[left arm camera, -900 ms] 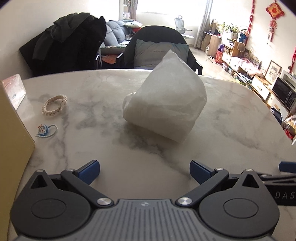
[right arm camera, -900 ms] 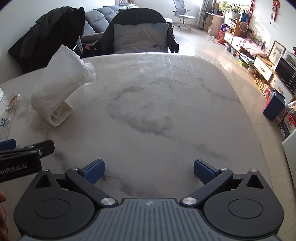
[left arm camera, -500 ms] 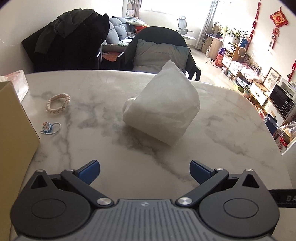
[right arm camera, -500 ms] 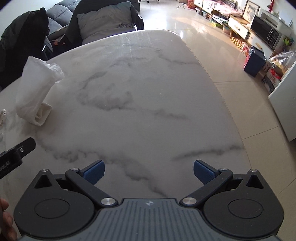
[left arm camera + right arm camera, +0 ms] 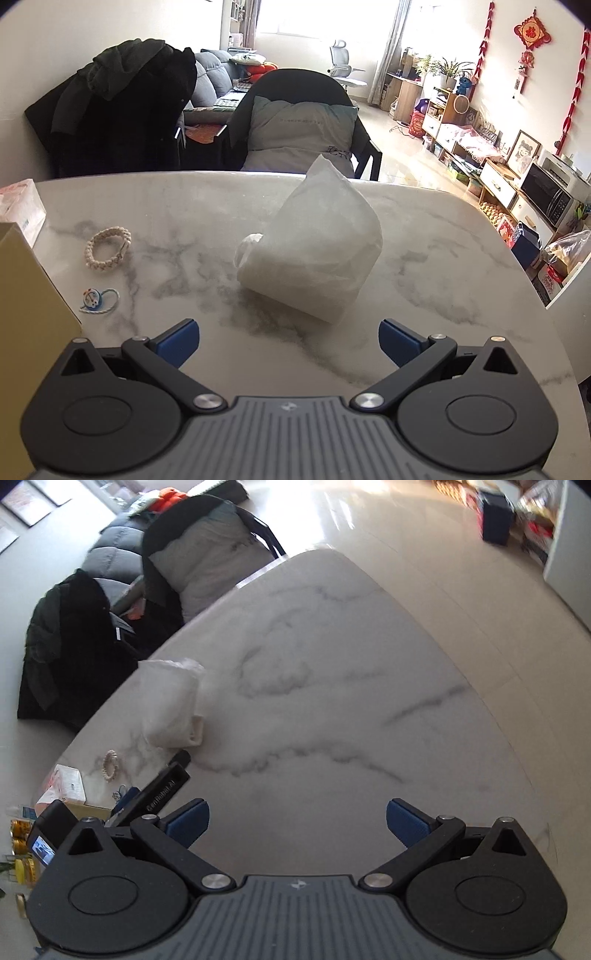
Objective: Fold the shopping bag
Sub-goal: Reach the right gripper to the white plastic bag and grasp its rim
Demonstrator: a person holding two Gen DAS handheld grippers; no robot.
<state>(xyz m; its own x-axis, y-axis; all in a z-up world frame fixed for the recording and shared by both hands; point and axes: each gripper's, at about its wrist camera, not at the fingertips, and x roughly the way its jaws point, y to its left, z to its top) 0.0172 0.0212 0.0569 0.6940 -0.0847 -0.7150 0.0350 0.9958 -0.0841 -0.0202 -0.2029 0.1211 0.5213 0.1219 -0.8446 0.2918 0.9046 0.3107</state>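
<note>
The right gripper (image 5: 297, 821) hangs wide open over the marble table (image 5: 351, 709), nothing between its blue pads. The white shopping bag (image 5: 170, 701) lies crumpled far left, just beyond the left gripper (image 5: 162, 786).

One shopping bag (image 5: 314, 251), one braided bracelet (image 5: 108, 248), one charm (image 5: 94, 300), perhaps two boxes (image 5: 22, 210).

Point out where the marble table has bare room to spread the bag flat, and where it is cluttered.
Bare marble runs from the white shopping bag to the table edge on the floor side, and between the bag and both open claws. Crowded: beyond the bag, where the braided bracelet, blue charm and boxes lie.
</note>
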